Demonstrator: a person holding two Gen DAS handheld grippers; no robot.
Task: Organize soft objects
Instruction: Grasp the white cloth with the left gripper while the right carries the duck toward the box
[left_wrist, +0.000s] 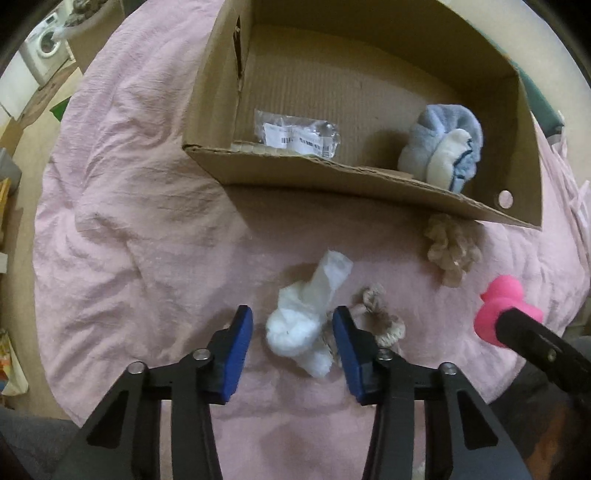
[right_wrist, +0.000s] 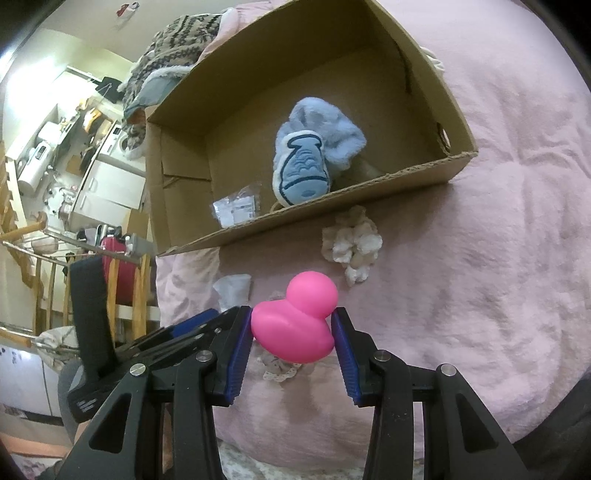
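My right gripper (right_wrist: 292, 334) is shut on a pink rubber duck (right_wrist: 297, 323), held above the pink blanket; the duck also shows in the left wrist view (left_wrist: 504, 306). My left gripper (left_wrist: 293, 325) is open, its jaws either side of a white sock (left_wrist: 303, 325) lying on the blanket. A beige scrunchie (left_wrist: 380, 317) lies just right of the sock. A fluffy beige scrunchie (left_wrist: 452, 247) (right_wrist: 352, 245) lies by the front wall of the cardboard box (left_wrist: 332, 173) (right_wrist: 332, 206). A blue fish-patterned fuzzy sock (left_wrist: 443, 147) (right_wrist: 314, 162) lies inside the box.
A clear plastic bag with a label (left_wrist: 299, 134) (right_wrist: 236, 208) lies in the box. The pink blanket (left_wrist: 129, 184) covers the surface. A knitted garment (right_wrist: 173, 40) lies behind the box. Room clutter and wooden furniture (right_wrist: 55, 240) are at the left.
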